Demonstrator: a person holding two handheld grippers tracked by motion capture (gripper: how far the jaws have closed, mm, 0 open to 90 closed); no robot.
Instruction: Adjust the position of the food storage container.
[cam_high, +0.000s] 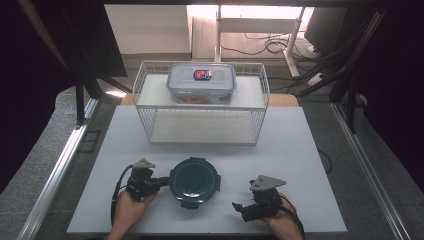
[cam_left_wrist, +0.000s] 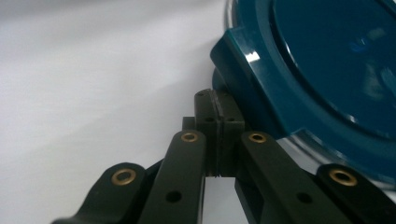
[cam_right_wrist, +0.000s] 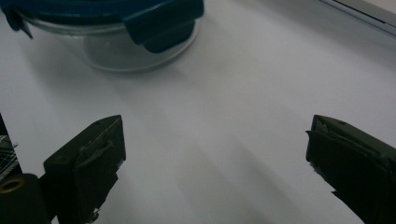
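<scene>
A round glass container with a dark teal clip-on lid (cam_high: 194, 181) stands on the white table near its front middle. My left gripper (cam_high: 164, 181) is shut with nothing between its jaws, and its tips point at the container's left side. In the left gripper view, the left gripper (cam_left_wrist: 217, 105) lies right under a side clip (cam_left_wrist: 238, 60) of the lid (cam_left_wrist: 327, 70); whether they touch I cannot tell. My right gripper (cam_high: 240, 210) rests to the container's right, open and empty. In the right gripper view, the right gripper (cam_right_wrist: 215, 149) faces the container (cam_right_wrist: 116, 51) and its clip (cam_right_wrist: 163, 23) from a distance.
A white wire rack (cam_high: 200, 125) stands at the back of the table (cam_high: 300, 165). On its top shelf sits a rectangular clear box with a blue-rimmed lid (cam_high: 201, 82). Metal rails run along both sides of the table.
</scene>
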